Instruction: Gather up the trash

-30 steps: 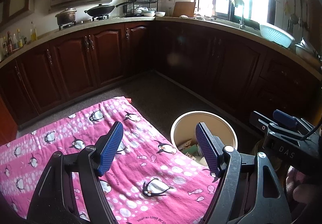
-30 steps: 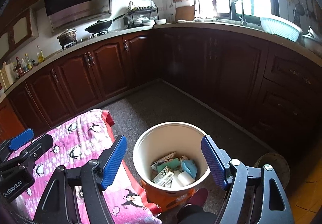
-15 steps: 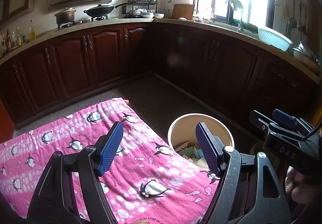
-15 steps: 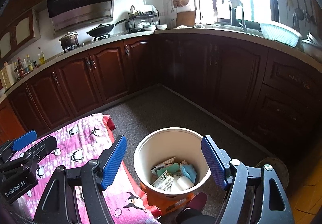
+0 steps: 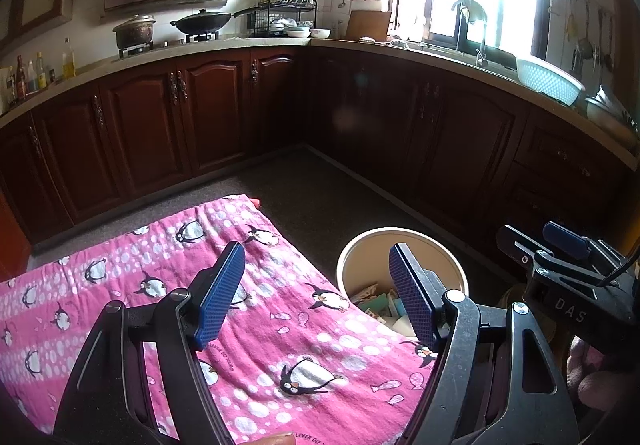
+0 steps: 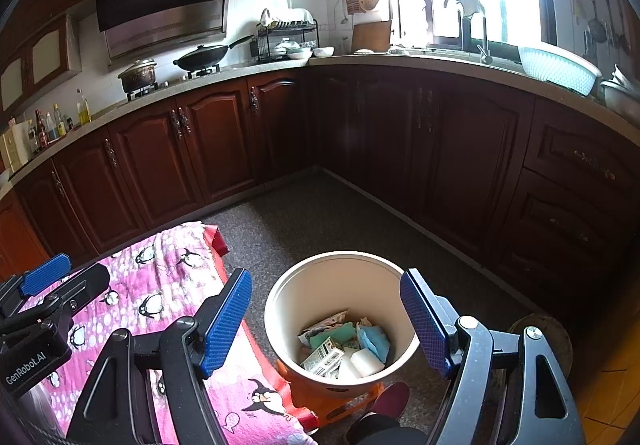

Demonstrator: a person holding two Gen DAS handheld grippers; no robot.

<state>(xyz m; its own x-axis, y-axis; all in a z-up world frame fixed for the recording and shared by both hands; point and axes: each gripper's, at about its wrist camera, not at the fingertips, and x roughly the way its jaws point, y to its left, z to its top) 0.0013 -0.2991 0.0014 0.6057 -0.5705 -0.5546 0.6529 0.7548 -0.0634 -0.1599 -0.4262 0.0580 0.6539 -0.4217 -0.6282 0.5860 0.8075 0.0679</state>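
Pink penguin-print cloth [image 5: 168, 309] lies bare under the left gripper [image 5: 316, 297]; no scrap of trash shows on it in either view. Compared with the frames of the last second, almost nothing has changed: both claws hang where they were, the views only drift slightly, and the cream bucket [image 6: 320, 285] sits at the same spot. Left gripper: jaws well apart, nothing between the blue pads, only cloth below them. Right gripper [image 6: 326, 321]: jaws likewise apart and empty, hovering above and just short of the bucket mouth, which shows straight between the fingers. Trash [image 6: 344, 345] (crumpled paper, a small carton, blue and green wrappers, a white block) rests at the bottom of the bucket, below and ahead of the right claw, and to the right of the left claw past the cloth edge. Bucket stands on an orange base [image 6: 332, 397], just beside the cloth's edge. Judgement: with cloth clear, both claws idle and empty, and all visible litter in the bucket, collection looks complete or nearly so; this stillness reads as an end pause.
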